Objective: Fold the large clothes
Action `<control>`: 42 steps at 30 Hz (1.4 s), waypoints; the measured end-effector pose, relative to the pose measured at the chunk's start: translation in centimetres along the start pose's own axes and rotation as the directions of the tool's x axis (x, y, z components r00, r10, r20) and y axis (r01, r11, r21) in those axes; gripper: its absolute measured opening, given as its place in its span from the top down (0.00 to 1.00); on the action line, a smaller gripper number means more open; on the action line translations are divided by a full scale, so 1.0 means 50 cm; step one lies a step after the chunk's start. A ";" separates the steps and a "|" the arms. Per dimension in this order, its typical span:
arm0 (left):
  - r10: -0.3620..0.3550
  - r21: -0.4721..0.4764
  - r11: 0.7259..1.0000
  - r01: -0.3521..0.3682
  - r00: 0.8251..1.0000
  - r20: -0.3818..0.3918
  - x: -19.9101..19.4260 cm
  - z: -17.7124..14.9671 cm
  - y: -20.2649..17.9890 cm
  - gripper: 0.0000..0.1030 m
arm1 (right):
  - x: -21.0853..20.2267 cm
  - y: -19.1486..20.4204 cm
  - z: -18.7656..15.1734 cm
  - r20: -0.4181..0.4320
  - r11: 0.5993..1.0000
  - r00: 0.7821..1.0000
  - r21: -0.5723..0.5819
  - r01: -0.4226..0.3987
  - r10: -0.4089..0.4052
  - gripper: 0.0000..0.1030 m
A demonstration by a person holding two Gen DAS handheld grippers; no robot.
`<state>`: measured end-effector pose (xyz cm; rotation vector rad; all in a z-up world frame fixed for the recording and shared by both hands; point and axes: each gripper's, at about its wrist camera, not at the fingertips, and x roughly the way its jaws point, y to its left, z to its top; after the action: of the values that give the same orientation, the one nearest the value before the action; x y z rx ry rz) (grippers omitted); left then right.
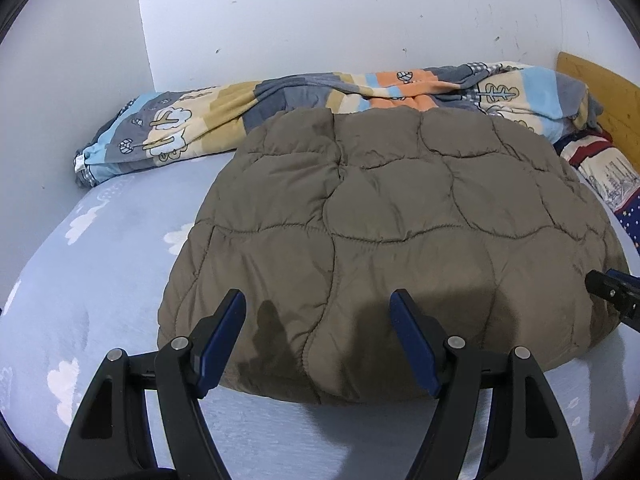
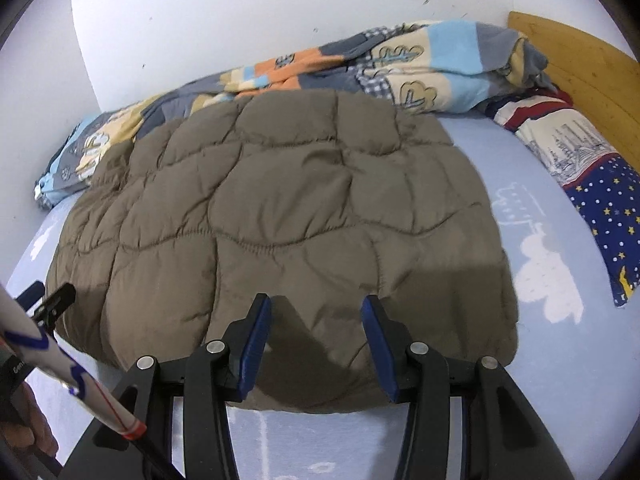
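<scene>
While both tools hang over the near hem, we read the moment like this.

Garment: we see the brown quilted jacket (image 1: 384, 216) lying as a thick flat block on the pale blue sheet (image 1: 100, 264), its far edge touching the striped duvet (image 1: 224, 120) bunched along the wall.

Step in hand: we judge one fold already made, since no sleeves or collar show and the bundle looks doubled; we are lining up on the near edge for another fold.

Left gripper: we have the left gripper (image 1: 318, 340) spread wide, released, hovering at the near-left part of the hem with nothing between its pads.

Right gripper: we have the right gripper (image 2: 316, 344) also unclenched, jaws apart over the near-right part of the hem, grasping nothing; whether the pads brush the cloth we cannot tell.

Spacing: we see the two tools side by side along the same near edge, each one's tip showing at the edge of the other's view.

Next move: we think both need to drop onto the hem, pinch through all the padded layers, then lift and carry the near edge toward the far edge.

Watch for: we expect puffy filling to slip from a shallow bite, so a deep pinch seems wise.

Clearance: we note the patterned pillow (image 2: 592, 184) lying well apart at far right.
</scene>
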<state>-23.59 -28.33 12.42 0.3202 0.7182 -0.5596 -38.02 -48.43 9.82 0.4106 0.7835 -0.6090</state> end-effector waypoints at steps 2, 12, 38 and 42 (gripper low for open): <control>0.001 0.003 1.000 -0.001 1.000 -0.001 0.002 -0.001 -0.001 0.29 | 0.005 0.002 -0.005 -0.011 1.000 1.000 -0.001 -0.004 0.004 0.50; 0.014 0.030 0.999 -0.014 1.000 -0.011 0.010 -0.006 -0.013 0.29 | 0.024 -0.007 -0.011 -0.056 0.999 0.998 0.026 -0.022 0.024 0.46; -0.037 -0.049 0.998 0.034 0.998 -0.052 0.014 0.009 0.036 0.26 | 0.011 -0.168 0.006 -0.067 0.947 0.997 0.320 -0.012 0.036 0.41; -0.049 -0.213 0.977 0.030 0.995 -0.086 0.023 0.018 0.133 0.26 | -0.033 -0.247 0.018 -0.003 0.901 1.000 0.433 0.011 -0.011 0.41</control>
<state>-18.52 -23.79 12.85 0.1339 0.8662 -0.5031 -46.43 -57.68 10.19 0.8163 0.6465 -0.7966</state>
